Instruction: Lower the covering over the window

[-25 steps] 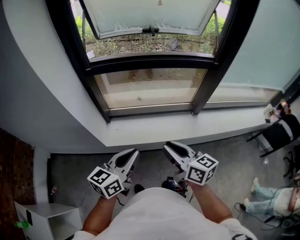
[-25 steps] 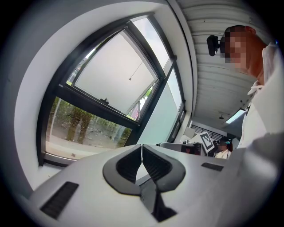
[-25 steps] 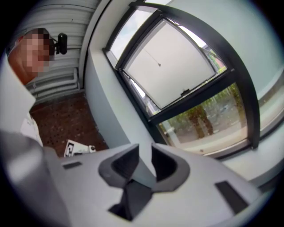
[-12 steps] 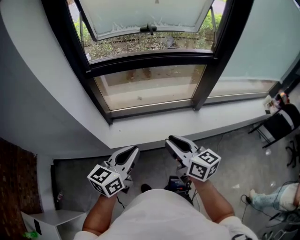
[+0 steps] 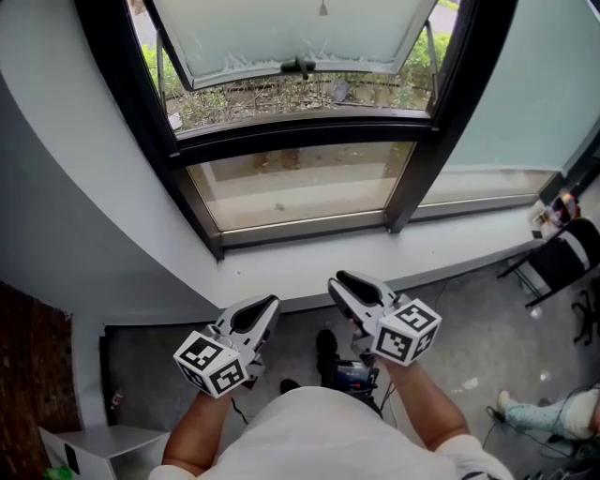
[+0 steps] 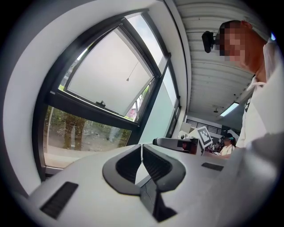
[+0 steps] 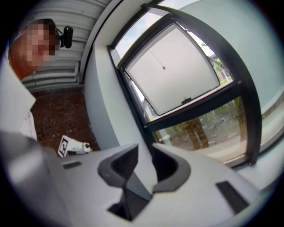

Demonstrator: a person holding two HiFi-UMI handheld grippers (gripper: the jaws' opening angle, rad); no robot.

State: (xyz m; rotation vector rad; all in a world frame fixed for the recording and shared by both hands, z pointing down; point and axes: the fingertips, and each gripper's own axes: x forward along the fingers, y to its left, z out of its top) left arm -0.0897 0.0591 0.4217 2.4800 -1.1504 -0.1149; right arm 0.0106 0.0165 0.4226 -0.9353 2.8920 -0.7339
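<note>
Black-framed window (image 5: pixel 300 187); left claw (image 5: pixel 271 303) clenched on nothing, right claw (image 5: pixel 337 281) just parting, empty.

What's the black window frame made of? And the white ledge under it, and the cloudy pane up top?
The window frame looks like metal painted matte black: thin, straight, sharp-edged bars. The ledge looks like smooth white stone or painted board; I can't tell which. The tilted-out pane seems frosted glass: pale, cloudy, nothing shows through.
</note>
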